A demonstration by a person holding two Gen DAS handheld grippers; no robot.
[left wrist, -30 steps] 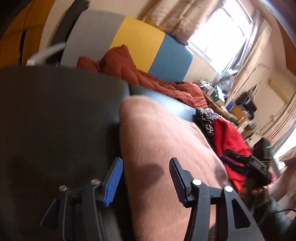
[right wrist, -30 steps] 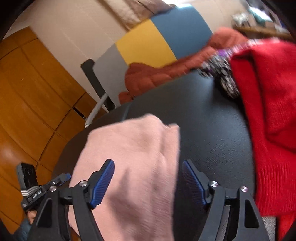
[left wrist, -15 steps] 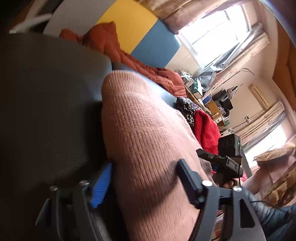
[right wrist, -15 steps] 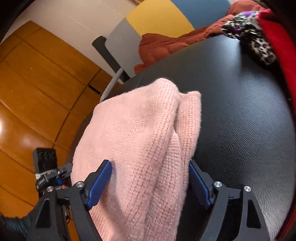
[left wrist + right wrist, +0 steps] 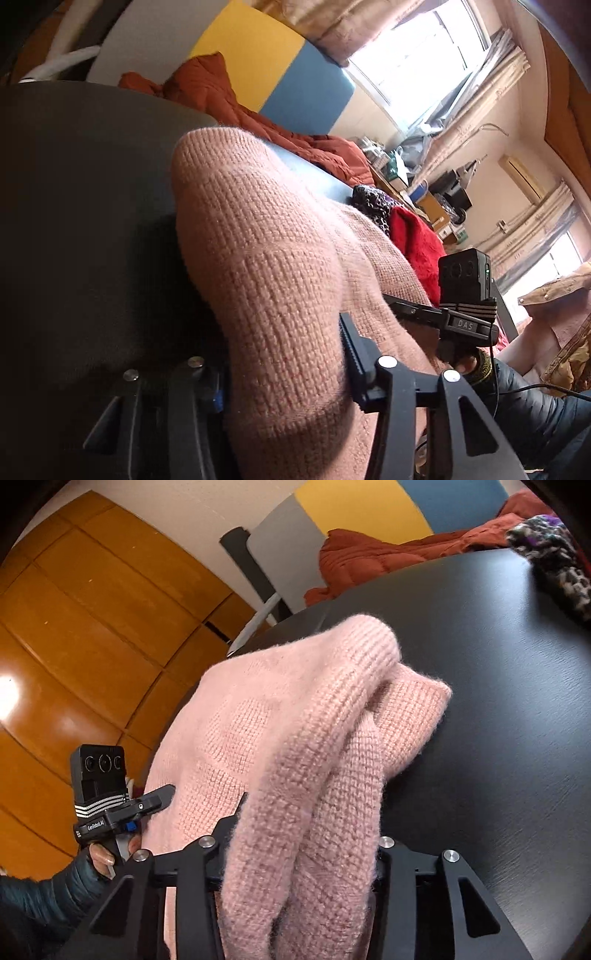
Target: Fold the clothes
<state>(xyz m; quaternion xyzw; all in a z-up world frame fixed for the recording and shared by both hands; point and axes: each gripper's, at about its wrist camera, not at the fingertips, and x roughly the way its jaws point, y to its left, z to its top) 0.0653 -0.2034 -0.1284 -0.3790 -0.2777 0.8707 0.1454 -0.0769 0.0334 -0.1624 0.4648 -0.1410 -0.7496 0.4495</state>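
A pink knit sweater (image 5: 266, 266) lies folded on the black table (image 5: 81, 206). My left gripper (image 5: 284, 365) is shut on a thick fold of its near edge. In the right wrist view my right gripper (image 5: 303, 849) is shut on the bunched sweater (image 5: 295, 738) at its other end. The fabric fills the gap between both pairs of jaws and hides the pads. Each gripper also shows in the other's view: the right one (image 5: 417, 310) and the left one (image 5: 155, 801), both against the sweater.
A red garment (image 5: 417, 240) and a leopard-print one (image 5: 373, 199) lie at the table's far right. A rust quilted jacket (image 5: 266, 118) lies behind the table, before grey, yellow and blue panels (image 5: 243, 59). Wooden wall panels (image 5: 81, 635) stand at the left.
Both grippers moved forward onto the sweater and closed on it. The fabric is now bunched up between the jaws and lifted into a fold.
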